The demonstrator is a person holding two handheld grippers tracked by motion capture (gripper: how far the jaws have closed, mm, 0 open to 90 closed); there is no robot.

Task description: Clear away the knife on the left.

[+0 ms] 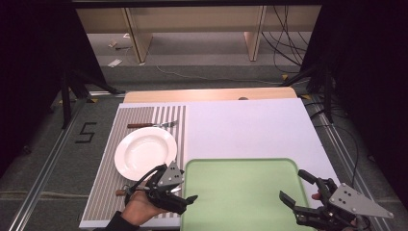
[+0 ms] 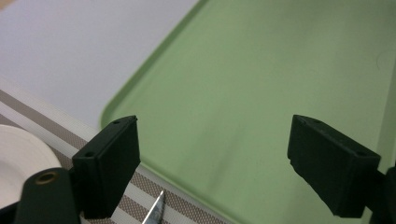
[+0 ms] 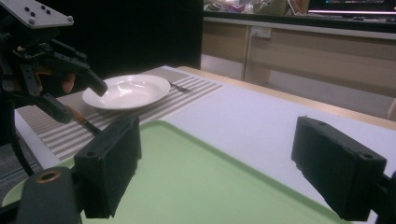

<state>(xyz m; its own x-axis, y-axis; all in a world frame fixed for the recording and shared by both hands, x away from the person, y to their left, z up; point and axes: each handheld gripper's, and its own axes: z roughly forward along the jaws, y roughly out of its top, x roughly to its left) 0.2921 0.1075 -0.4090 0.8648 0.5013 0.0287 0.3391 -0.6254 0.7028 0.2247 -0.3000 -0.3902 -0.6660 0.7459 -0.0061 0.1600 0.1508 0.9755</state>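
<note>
Fork point(image 1: 153, 125) lies beyond white plate point(image 1: 144, 152) on striped placemat point(image 1: 108, 168)

Two handheld grippers of black plastic and metal are seen. The left gripper point(image 1: 188, 198) is topped by a grey three-cornered plate dotted with small dark holes, and a thin black cable is looped from its side. A dark sleeve point(image 1: 114, 224) is worn at the left wrist. The right gripper point(image 1: 297, 186) carries a like grey plate, drilled the same way. Blocky black rectangular pads point(image 2: 112, 163), each marked by small round holes, are fitted to the jaws, and a brass-coloured rivet is set in one linkage arm.
</note>
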